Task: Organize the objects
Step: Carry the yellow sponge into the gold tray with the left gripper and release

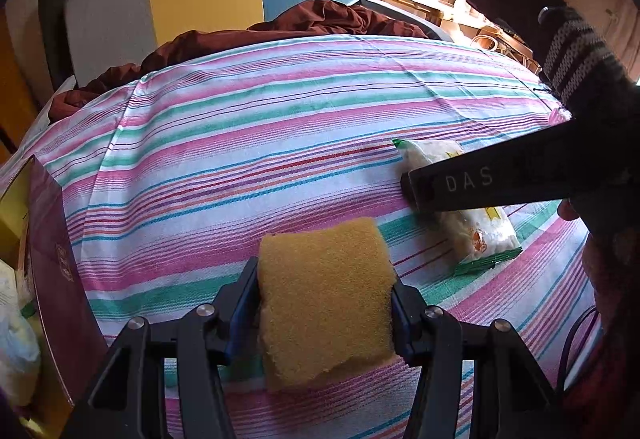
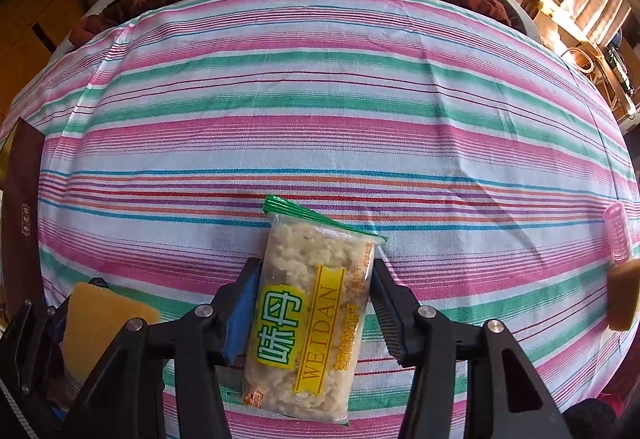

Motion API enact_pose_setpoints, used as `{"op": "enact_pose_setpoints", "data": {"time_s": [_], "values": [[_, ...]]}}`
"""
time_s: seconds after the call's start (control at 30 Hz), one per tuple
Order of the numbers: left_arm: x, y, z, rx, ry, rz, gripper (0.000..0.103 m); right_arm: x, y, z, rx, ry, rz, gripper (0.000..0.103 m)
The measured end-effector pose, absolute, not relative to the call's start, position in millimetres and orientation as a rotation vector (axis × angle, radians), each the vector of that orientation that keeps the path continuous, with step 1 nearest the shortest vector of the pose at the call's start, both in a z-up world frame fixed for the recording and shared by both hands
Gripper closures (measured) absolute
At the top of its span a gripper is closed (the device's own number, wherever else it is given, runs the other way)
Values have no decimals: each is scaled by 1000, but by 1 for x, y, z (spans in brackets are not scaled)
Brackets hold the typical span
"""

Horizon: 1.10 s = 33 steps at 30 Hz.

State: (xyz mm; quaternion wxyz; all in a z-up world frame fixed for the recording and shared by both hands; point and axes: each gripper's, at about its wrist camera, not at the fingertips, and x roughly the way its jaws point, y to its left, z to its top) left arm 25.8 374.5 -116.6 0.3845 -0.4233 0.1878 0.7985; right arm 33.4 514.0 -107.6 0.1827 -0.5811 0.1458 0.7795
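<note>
Left wrist view: left claw clamped on the yellow sponge, blue pads pressed into both its sides, foam bulging a little beyond the tips. Held just above the striped cloth over the worktop. Snack packet lying to the right, crossed by the dark body of the right claw; a gloved hand gripping that tool at far right. Dark red box standing open at the left edge, probably the place for both things.

Right wrist view: right claw straddling the snack packet lengthwise; left pad against the wrapper, right ribbed pad seemingly a touch clear of it, so grip judged not yet firm. Packet flat on the cloth, green seal pointing far. Sponge at lower left, a pink roller and a brown block at the right edge.

Best done by squeezing squarely across the packet's middle before lifting, gently enough not to crush the crumbly contents, and keeping the two tools from colliding on the way left.
</note>
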Motion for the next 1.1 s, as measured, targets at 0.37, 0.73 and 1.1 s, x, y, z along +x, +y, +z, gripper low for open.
{"op": "enact_pose_setpoints", "data": {"time_s": [0.37,0.73,1.1], "values": [[30,375,-113,-1086,518,2041,51,25,510,-107,-1615,378,2229,52],[43,346,-72,-1011,423,2045,51,15,495,-108,-1569,200,2266,55],[37,278,-35,-989,287,2112,51,9,494,-111,-1550,122,2266,55]]}}
